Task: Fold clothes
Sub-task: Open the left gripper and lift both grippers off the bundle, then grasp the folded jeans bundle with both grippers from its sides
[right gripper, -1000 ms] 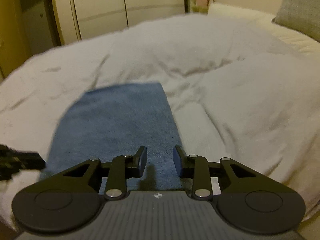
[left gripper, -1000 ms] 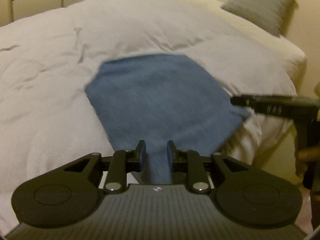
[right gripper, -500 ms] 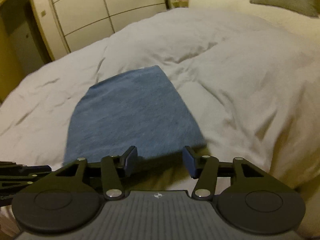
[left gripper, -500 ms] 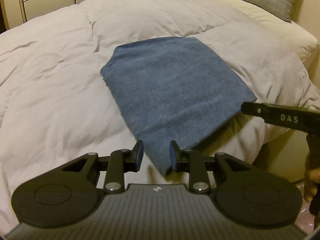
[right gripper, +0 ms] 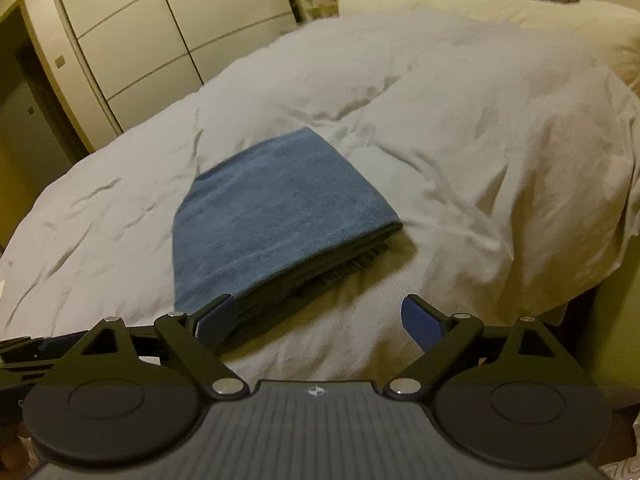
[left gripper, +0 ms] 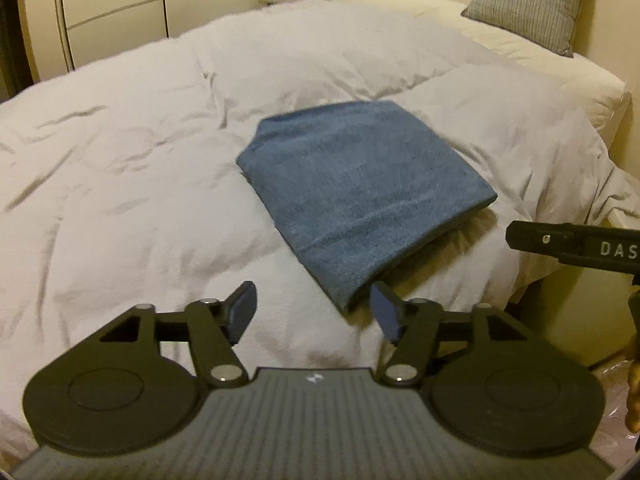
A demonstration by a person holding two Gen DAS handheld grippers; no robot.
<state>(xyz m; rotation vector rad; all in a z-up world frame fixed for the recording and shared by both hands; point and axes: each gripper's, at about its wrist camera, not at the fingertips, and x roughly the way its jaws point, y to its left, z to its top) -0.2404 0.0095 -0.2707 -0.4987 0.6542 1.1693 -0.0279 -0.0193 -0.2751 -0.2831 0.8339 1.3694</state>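
- Setting: a bedroom. A white duvet (left gripper: 132,184) covers the bed; pale wardrobe doors (right gripper: 132,40) stand behind it, and a grey cushion (left gripper: 528,4) lies at the far right end.
- Task item: a blue denim garment (left gripper: 360,188) lies on the duvet near the bed's front edge as a flat, compact stack. The right wrist view shows several layers at its near edge, with a smooth top face and a closed fold along one side. It therefore already lies in the folded form the task asks for.
- Left gripper (left gripper: 316,310): jaws spread apart, holding nothing. It sits just short of the garment's near corner, which appears between the fingers without contact.
- Right gripper (right gripper: 320,318): jaws spread wide, holding nothing. Its left finger (right gripper: 216,316) overlaps the stack's near corner in the picture; contact cannot be confirmed.
- Position rationale: both tools face the same near edge, one at each corner. This spacing suits a two-point hold on a wide, limp item, which keeps the layers aligned.
- Stage assessment: the scene fits either a finished fold just let go or a stack about to receive one more fold. The pictures do not settle which.
- Handling note: denim layers are likely to slide apart if lifted at one corner only.
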